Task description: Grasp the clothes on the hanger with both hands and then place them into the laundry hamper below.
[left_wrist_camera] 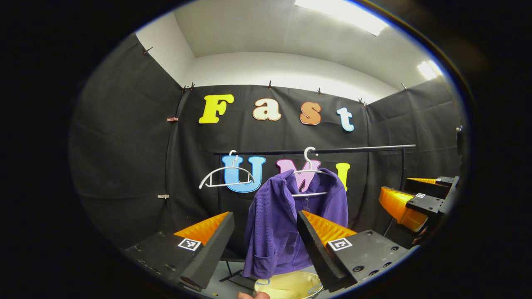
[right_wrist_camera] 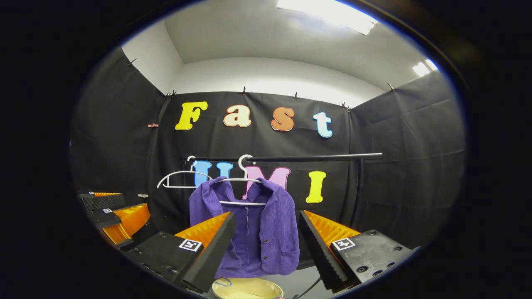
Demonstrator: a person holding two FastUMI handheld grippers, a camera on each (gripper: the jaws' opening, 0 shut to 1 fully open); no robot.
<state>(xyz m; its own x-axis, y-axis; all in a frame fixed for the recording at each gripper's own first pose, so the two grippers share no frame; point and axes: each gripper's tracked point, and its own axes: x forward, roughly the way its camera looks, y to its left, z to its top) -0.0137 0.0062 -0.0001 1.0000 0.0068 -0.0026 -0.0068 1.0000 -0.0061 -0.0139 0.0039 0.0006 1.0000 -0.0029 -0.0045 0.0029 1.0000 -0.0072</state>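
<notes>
We hold the left gripper (left_wrist_camera: 266,245) and the right gripper (right_wrist_camera: 266,245) wide apart, empty, facing the purple jacket (left_wrist_camera: 286,220) on its hanger (left_wrist_camera: 309,170) above the hamper (left_wrist_camera: 289,285).

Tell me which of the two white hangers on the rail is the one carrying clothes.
The right-hand hanger holds the purple jacket, draped over its shoulders. The other hanger, to its left on the rail, hangs bare.
</notes>
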